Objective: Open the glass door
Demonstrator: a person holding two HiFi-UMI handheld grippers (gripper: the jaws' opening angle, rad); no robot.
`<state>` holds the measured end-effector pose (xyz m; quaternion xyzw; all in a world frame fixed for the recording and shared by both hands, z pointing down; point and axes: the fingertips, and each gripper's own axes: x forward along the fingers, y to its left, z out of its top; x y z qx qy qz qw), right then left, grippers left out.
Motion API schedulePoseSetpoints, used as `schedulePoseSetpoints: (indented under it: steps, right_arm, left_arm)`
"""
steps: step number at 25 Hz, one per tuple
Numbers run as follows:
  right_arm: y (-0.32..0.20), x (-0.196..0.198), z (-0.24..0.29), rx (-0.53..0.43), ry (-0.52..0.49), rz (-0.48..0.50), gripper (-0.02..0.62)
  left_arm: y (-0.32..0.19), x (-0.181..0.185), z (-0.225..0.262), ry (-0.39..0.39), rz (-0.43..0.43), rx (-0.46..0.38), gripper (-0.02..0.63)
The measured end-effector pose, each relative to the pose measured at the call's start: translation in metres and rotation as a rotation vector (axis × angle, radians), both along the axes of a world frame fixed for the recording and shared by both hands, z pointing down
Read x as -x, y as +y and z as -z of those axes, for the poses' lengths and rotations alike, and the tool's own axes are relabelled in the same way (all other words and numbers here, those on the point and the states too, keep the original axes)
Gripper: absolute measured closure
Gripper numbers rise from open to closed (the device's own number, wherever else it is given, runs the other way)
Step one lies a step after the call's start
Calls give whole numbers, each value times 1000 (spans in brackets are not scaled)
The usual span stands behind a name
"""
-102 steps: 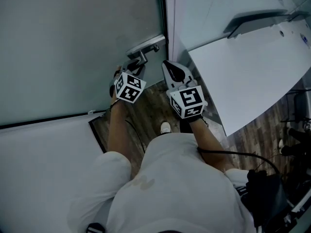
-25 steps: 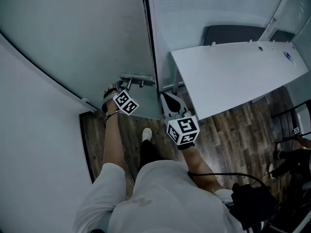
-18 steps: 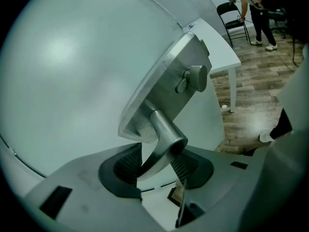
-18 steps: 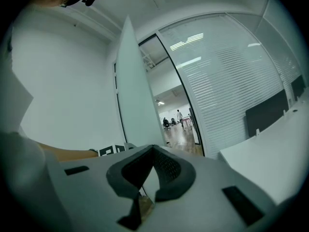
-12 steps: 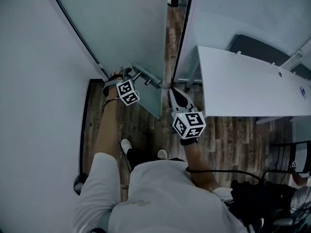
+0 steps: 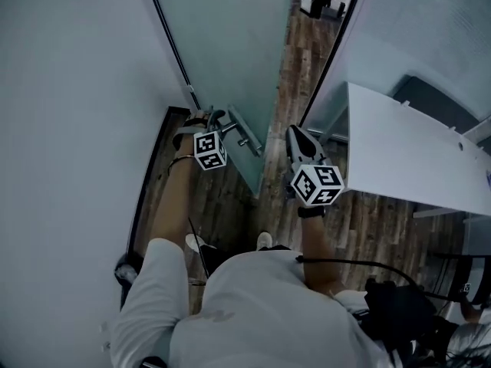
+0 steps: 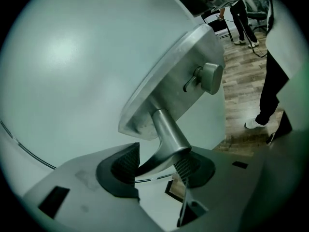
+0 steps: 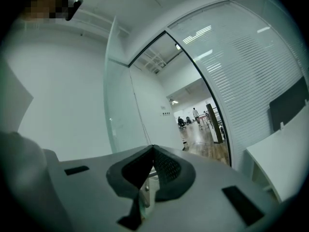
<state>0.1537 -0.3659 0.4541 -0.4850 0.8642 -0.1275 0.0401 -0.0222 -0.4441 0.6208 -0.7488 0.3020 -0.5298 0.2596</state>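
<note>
The glass door stands swung inward, its edge pointing at me, with a gap between it and the frame. My left gripper is at its metal lever handle. In the left gripper view the lever runs down from the handle plate into the space between the pads; the left gripper is opening, and a gap shows beside the left pad. My right gripper hangs in the doorway gap, apart from the door. In its own view the right gripper is shut and empty.
A white wall runs close on the left. A white desk juts out at the right beside a glass partition with blinds. Beyond the doorway lie wooden floor and distant people. A person's legs stand past the door.
The door has swung further open, toward the left wall, and the gap at the frame has widened. My left gripper stayed at the handle; the right one moved into the gap.
</note>
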Motion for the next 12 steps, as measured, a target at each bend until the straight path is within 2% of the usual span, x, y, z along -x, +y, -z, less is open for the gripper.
schedulePoseSetpoints:
  steps: [9,12]
  right_arm:
    - [-2,73,4,-8,56,90,592]
    - [0,100,-2,10,79,119,592]
  left_arm:
    - [22,58,1,-19,-23,-18,403]
    - [34,74,1,51,32,0,390]
